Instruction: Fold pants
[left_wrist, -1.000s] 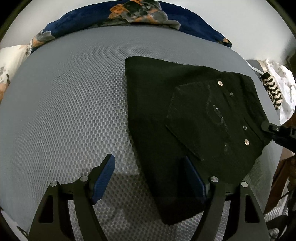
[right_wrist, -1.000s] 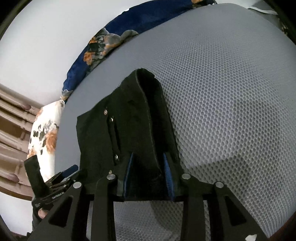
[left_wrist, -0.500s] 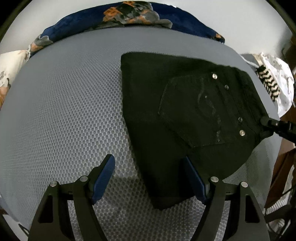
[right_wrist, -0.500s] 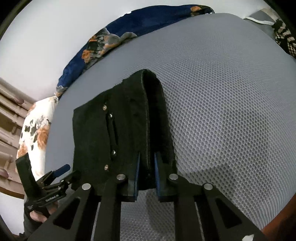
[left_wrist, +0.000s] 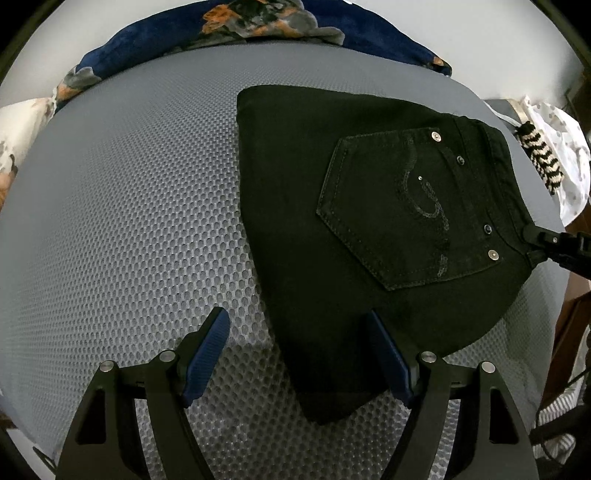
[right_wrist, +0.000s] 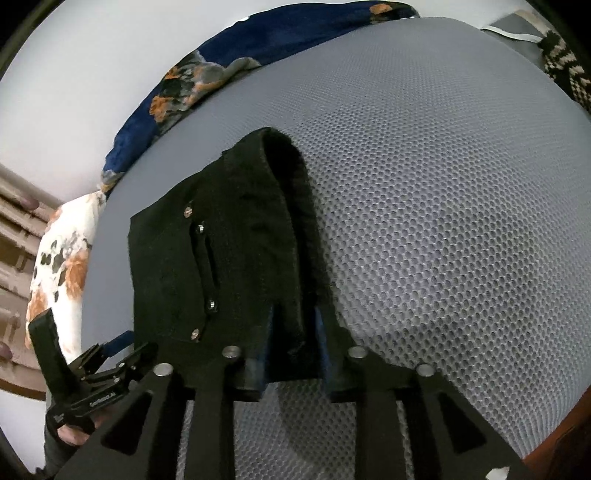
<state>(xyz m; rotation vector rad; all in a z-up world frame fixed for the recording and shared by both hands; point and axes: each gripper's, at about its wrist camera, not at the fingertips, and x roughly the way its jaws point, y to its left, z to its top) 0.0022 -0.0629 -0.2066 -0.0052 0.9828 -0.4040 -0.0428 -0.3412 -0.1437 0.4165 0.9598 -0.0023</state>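
Note:
Black folded pants (left_wrist: 332, 206) lie on the grey mesh mattress (left_wrist: 129, 221), back pocket up. My left gripper (left_wrist: 295, 317) is open and hovers over the pants' near corner, its right finger (left_wrist: 388, 354) above the fabric. My right gripper (right_wrist: 295, 317) has the folded waistband edge (right_wrist: 291, 266) between its pads; its jaws are opening and blue pad faces show on both sides of the cloth. In the left wrist view the right gripper (left_wrist: 546, 243) sits at the waistband's right end. The right wrist view shows the left gripper (right_wrist: 110, 363) at the lower left.
A navy floral blanket (left_wrist: 258, 26) runs along the mattress's far edge by the white wall. A white floral pillow (right_wrist: 59, 266) lies at the left, a black-and-white patterned cloth (left_wrist: 539, 155) at the right. Wood furniture (left_wrist: 569, 332) borders the mattress's right side.
The right jaws closed tightly on the waistband half a second ago and have since widened again. The pants shifted slightly left in the left wrist view. The left gripper stayed as it was.

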